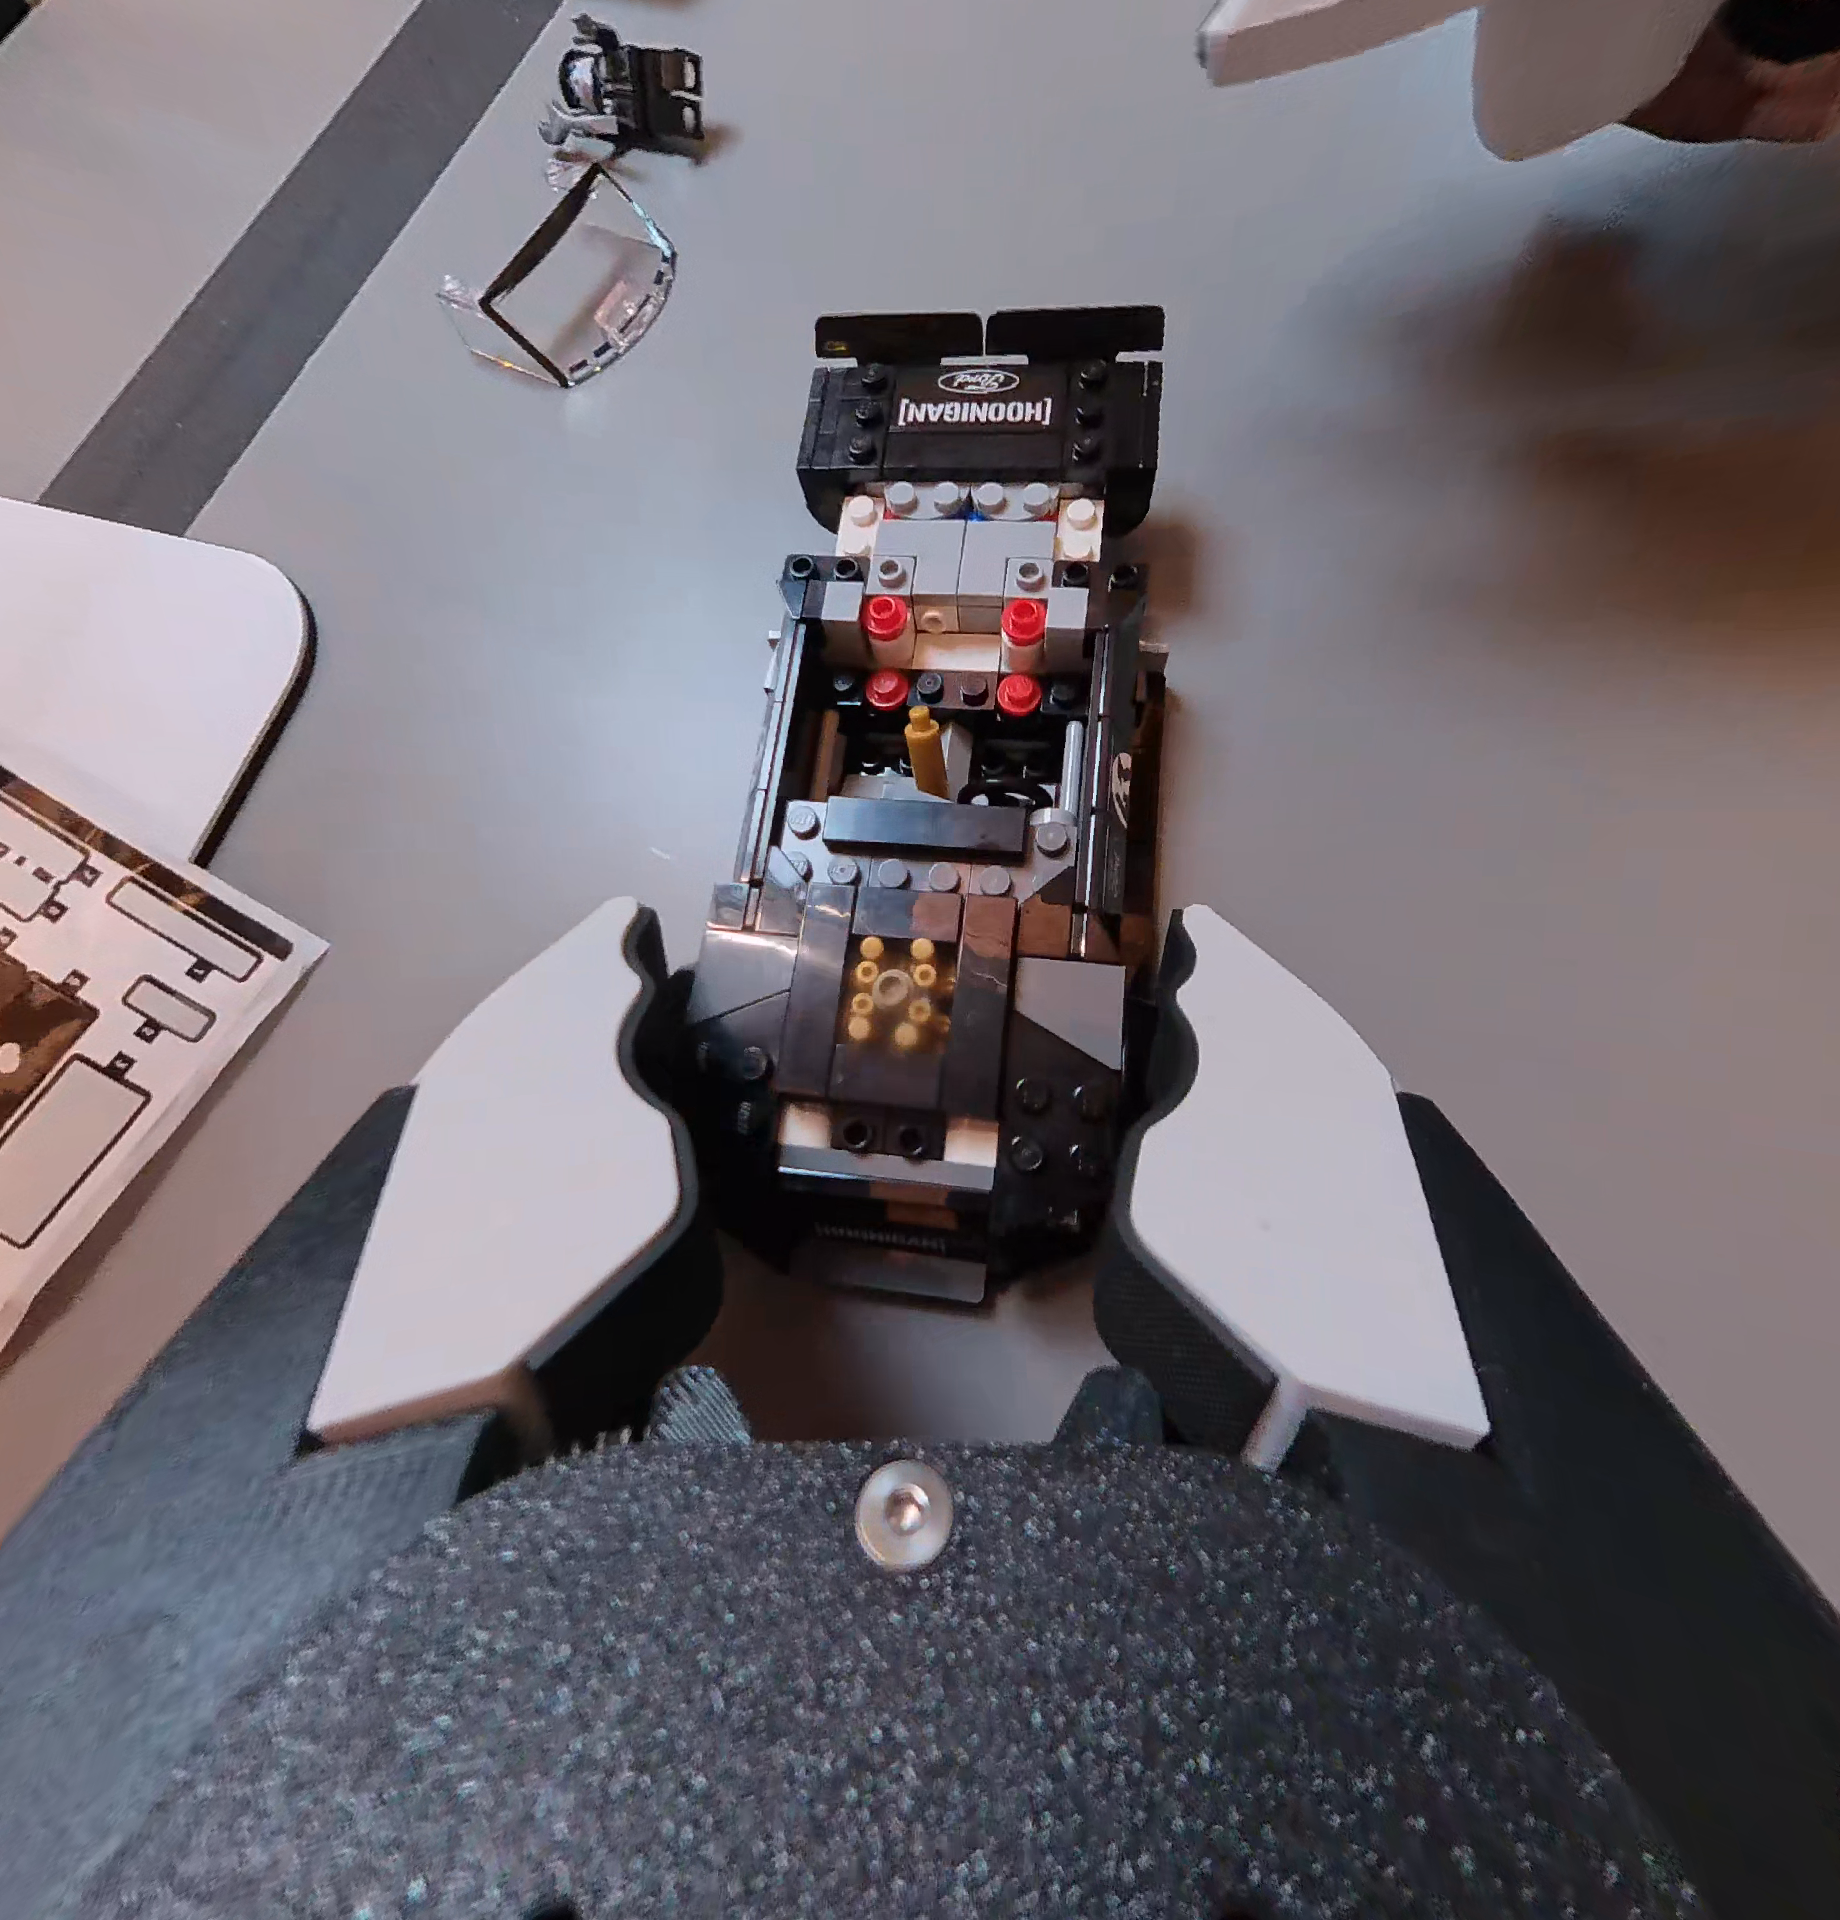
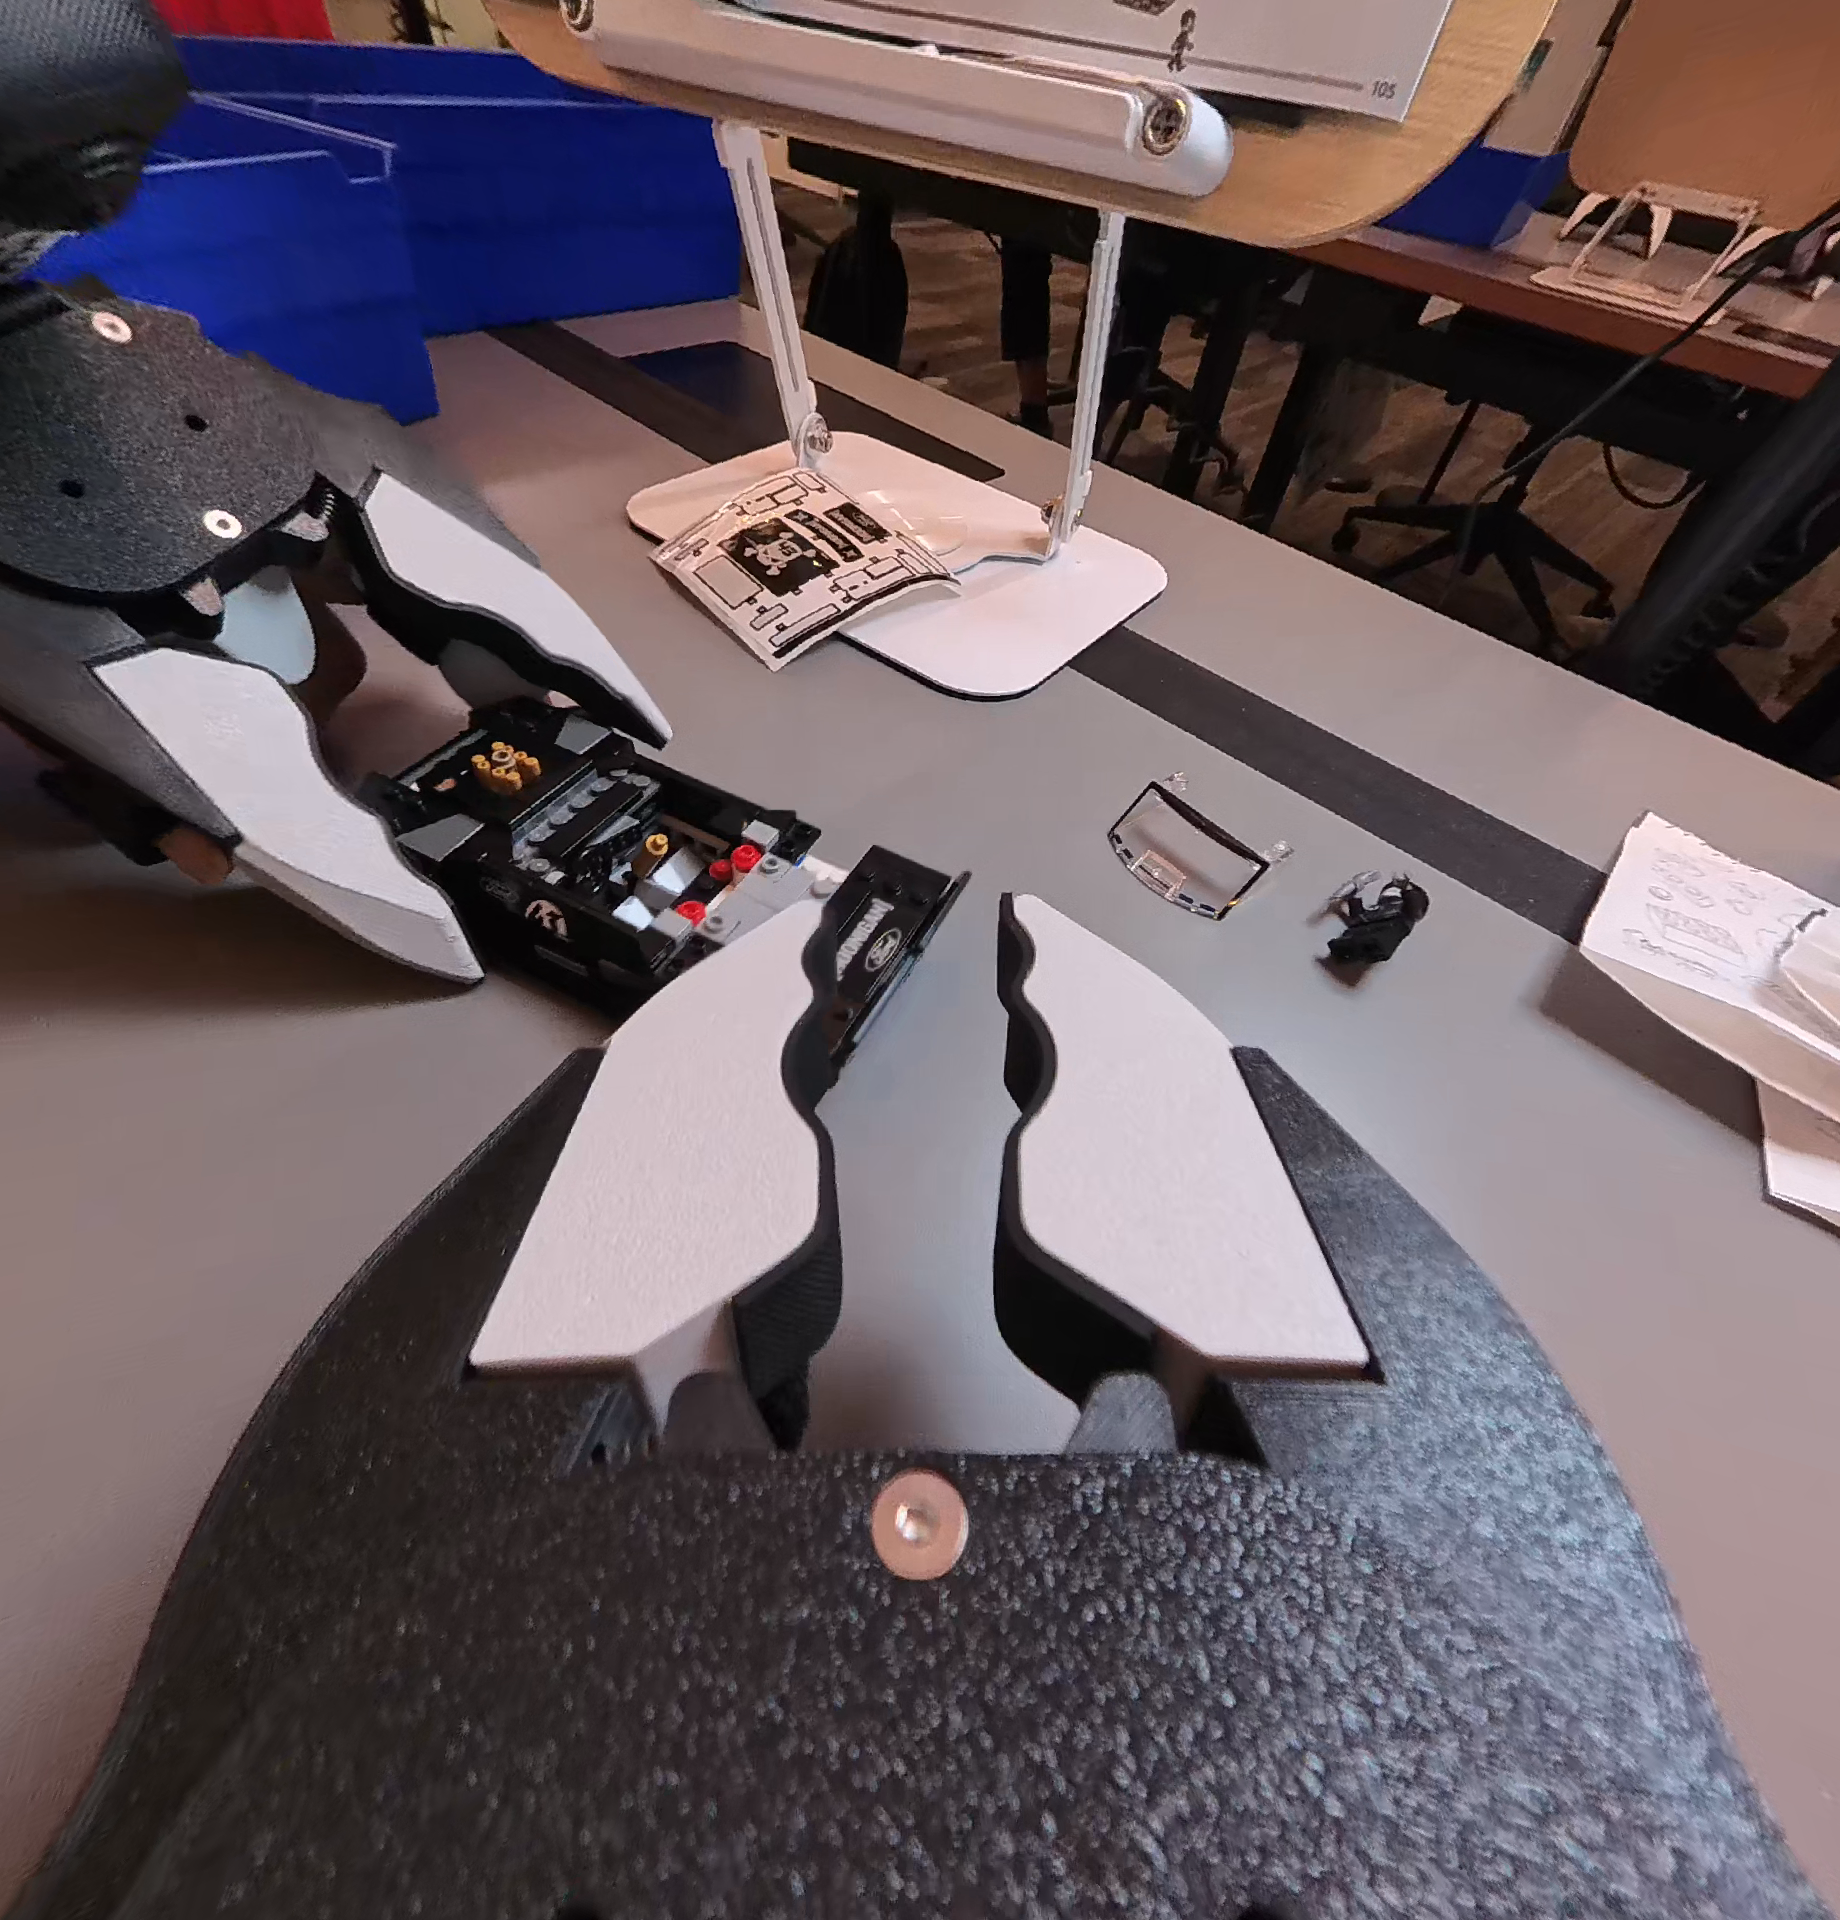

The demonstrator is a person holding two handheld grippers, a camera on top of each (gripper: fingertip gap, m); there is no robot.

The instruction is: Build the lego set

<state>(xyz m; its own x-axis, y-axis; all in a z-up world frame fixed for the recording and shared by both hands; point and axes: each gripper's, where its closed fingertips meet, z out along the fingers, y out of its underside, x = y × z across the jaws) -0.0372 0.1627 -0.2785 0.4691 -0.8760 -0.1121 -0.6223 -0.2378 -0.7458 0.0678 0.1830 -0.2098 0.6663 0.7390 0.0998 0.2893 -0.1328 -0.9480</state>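
**Carefully now: the car body is being steadied for its next pieces**

Currently the black, partly built brick car (image 1: 947,831) is being braced at its near end by the left gripper (image 1: 911,1039), whose white fingers (image 1: 521,1143) are standing on either side of the nose; whether they are actually touching it cannot be told. The right gripper (image 2: 911,1039) is hovering over the grey desk (image 2: 272,1143) beside the car's tail, fingers parted and holding nothing. The car is lying flat on the desk, its long axis running straight away from the left gripper, tail plate farthest off. A clear curved windscreen piece (image 2: 1196,847) and a small black assembly (image 2: 1378,909) are waiting well apart from it. Judging by this, the body is best kept squarely clamped while parts are being pressed down vertically.
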